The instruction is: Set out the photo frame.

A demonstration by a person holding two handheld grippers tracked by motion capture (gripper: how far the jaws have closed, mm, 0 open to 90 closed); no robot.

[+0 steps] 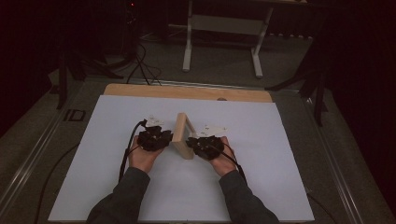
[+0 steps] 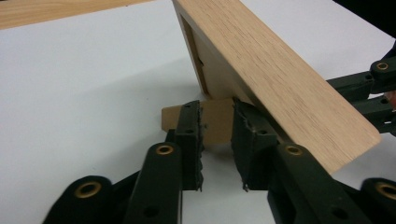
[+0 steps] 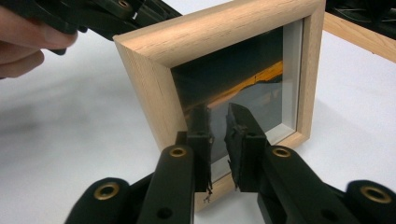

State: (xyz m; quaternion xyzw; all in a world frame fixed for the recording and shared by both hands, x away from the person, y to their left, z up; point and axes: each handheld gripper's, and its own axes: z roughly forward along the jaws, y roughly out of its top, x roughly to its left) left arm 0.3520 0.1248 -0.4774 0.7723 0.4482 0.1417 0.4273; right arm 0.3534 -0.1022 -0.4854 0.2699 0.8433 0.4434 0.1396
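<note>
High view first, from the left: the left hand (image 1: 141,156) carries the left gripper (image 1: 156,134), which lies on the white sheet (image 1: 93,158) just beside the back of a wooden picture frame (image 1: 181,135); that frame stands on edge near the middle of the sheet, between the two grippers; to its right the right gripper (image 1: 201,141) sits in the right hand (image 1: 223,161), close against the frame's front; beyond the sheet a strip of the wooden tabletop (image 1: 187,92) shows. Left gripper view: the jaws are parted with a clear gap, and between them, a little past the pads (image 2: 192,140), stands the frame's small wooden back stand (image 2: 215,123); the pads do not press on it, so this claw is released; the frame's back leans over it to the right. Right gripper view: the jaws point at the glazed front of the frame, which shows a dark photograph (image 3: 243,93) with an orange band; the pads (image 3: 201,140) stand a little apart in front of the lower rail with nothing pinched between them, so this claw is released too.
</note>
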